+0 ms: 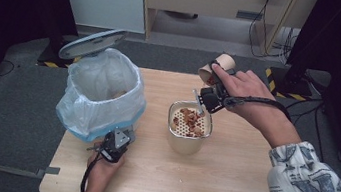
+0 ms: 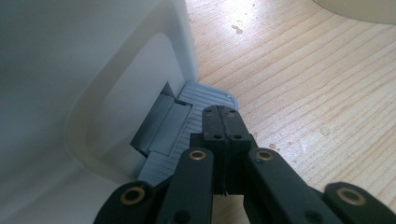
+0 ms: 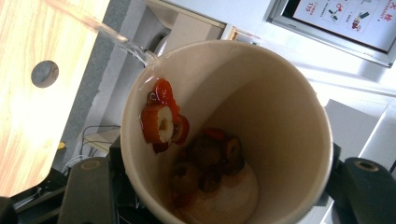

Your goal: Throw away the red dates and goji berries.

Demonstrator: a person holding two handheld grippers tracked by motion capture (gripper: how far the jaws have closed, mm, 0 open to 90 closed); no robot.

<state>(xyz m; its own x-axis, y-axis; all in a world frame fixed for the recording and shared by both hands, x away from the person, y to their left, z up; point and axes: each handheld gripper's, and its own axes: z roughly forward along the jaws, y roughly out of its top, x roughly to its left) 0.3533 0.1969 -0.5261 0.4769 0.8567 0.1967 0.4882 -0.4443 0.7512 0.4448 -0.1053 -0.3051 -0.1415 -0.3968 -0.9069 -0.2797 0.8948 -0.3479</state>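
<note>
My right gripper (image 1: 211,84) is shut on a tan paper cup (image 1: 217,67), tipped mouth-down over a metal pot (image 1: 185,146) with a perforated strainer insert. Red fruit slices (image 1: 189,120) lie on the strainer. In the right gripper view, the cup (image 3: 280,107) sits between the black jaws. Fruit pieces (image 3: 161,122) cling to its wall and bottom, and a thin stream of liquid (image 3: 107,30) runs off the rim. My left gripper (image 1: 119,139) is shut, its tips (image 2: 223,114) resting on the grey ribbed pedal (image 2: 191,105) of a white bin (image 1: 103,91).
The bin is lined with a clear plastic bag and its grey lid (image 1: 92,43) stands raised. It takes up the table's (image 1: 226,184) left rear. Water drops (image 2: 322,130) speckle the wood near the pedal. Cables and furniture legs lie on the floor beyond the far edge.
</note>
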